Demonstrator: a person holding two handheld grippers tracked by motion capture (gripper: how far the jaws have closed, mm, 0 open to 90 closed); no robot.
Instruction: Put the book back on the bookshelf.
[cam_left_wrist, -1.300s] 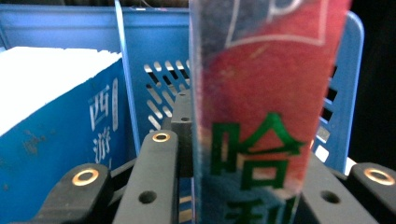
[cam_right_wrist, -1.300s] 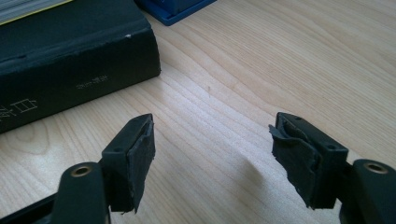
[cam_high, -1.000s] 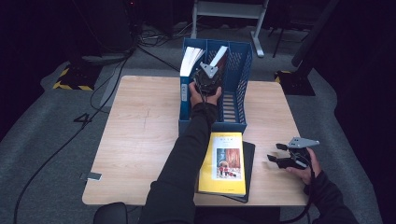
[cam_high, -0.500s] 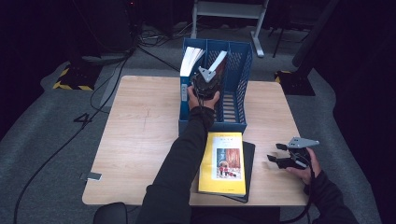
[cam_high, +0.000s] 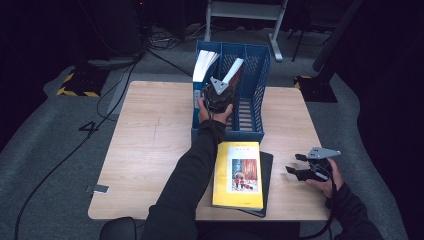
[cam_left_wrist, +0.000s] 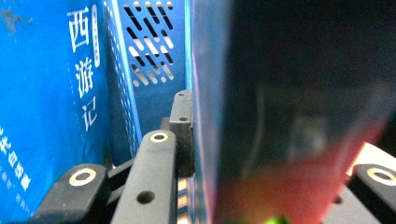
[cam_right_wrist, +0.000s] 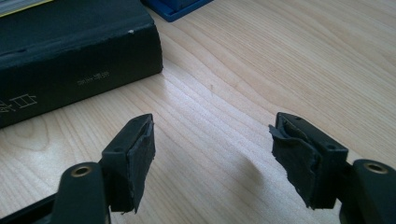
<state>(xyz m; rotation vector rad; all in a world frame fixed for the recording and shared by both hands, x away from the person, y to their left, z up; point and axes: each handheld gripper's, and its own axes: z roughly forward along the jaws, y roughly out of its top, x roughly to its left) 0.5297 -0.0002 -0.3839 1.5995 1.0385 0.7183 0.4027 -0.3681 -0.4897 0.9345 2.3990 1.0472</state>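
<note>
The left gripper (cam_high: 223, 89) is clamped on a dark-covered book with white pages (cam_high: 235, 72), which leans tilted in the middle compartment of the blue perforated plastic file rack (cam_high: 260, 85). A blue book with white characters (cam_left_wrist: 46, 93) stands in the next compartment. The right gripper (cam_high: 296, 170) rests on the light wooden tabletop (cam_high: 150, 135) with jaws wide and nothing between them, near a thick black book (cam_right_wrist: 70, 60) that lies under a yellow book (cam_high: 238, 172).

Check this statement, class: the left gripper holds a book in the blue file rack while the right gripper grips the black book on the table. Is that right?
Not quite. The right gripper grips nothing: the right gripper view shows its jaws open over bare table, with the black book lying apart from them. The rest stands: the left gripper holds a book in the blue file rack.
</note>
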